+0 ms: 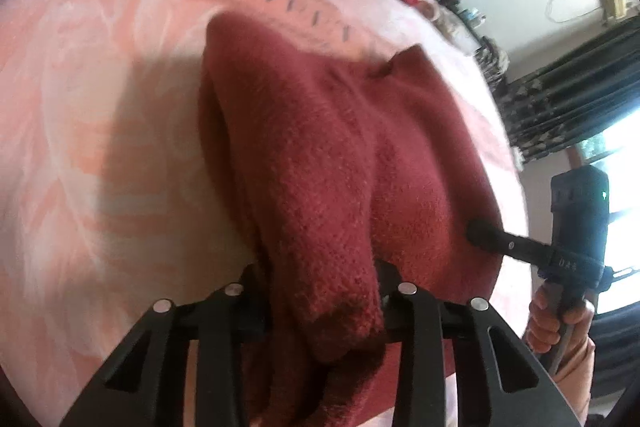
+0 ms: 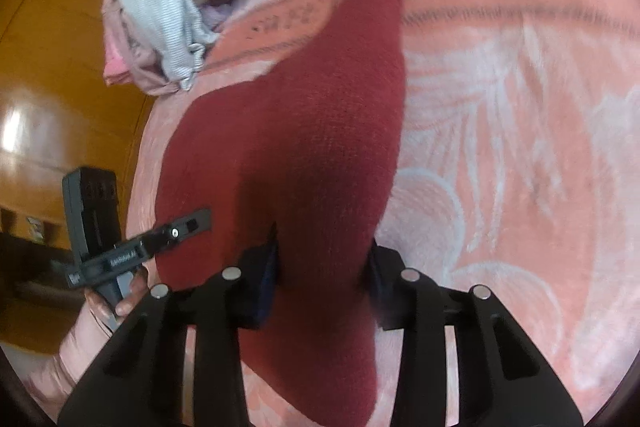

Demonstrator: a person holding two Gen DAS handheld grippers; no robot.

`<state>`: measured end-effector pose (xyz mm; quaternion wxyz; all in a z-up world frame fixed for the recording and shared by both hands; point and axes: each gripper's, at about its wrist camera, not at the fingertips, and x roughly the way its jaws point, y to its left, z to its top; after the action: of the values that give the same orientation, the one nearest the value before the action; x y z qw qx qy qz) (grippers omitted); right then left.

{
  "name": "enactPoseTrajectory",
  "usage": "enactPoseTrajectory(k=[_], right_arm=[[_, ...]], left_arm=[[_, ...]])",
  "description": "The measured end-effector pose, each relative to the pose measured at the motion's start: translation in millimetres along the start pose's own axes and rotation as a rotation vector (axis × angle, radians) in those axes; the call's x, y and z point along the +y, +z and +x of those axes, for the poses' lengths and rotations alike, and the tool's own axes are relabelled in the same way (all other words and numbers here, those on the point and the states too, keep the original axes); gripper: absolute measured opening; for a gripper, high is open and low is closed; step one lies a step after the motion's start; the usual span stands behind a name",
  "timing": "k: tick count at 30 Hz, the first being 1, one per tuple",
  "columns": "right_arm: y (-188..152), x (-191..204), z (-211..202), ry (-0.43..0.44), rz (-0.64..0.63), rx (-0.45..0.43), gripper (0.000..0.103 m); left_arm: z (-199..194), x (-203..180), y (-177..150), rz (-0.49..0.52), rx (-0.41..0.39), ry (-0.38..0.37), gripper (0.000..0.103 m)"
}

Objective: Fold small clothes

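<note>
Gripping the red knitted garment [image 1: 320,155], the left tool [image 1: 320,291] and right tool [image 2: 320,267] each clenched a fold at lower centre, above the pink blanket [image 2: 520,147].

Pink lettered blanket [image 2: 500,115], dark curtains [image 1: 560,99]

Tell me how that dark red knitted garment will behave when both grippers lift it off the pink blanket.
The dark red knitted garment will probably sag: it already drapes in soft folds between the left gripper and the right gripper. Its fuzzy knit looks grippy, so slipping seems unlikely. It looks thick, so possibly somewhat heavy for its size, and it may drag on the pink blanket.
</note>
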<state>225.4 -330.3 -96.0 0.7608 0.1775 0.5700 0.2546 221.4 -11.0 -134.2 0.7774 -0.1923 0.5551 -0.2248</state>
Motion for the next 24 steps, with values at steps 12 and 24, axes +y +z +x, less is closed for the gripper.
enactPoseTrajectory(k=[12, 24], right_arm=[[-59.7, -44.2, -40.5, -0.055, 0.032, -0.004, 0.036], [-61.3, -64.1, -34.7, -0.079, 0.087, -0.017, 0.059]], left_arm=[[12.7, -54.9, -42.1, 0.084, 0.020, -0.058, 0.036], [13.2, -32.7, -42.2, 0.047, 0.049, -0.009, 0.077]])
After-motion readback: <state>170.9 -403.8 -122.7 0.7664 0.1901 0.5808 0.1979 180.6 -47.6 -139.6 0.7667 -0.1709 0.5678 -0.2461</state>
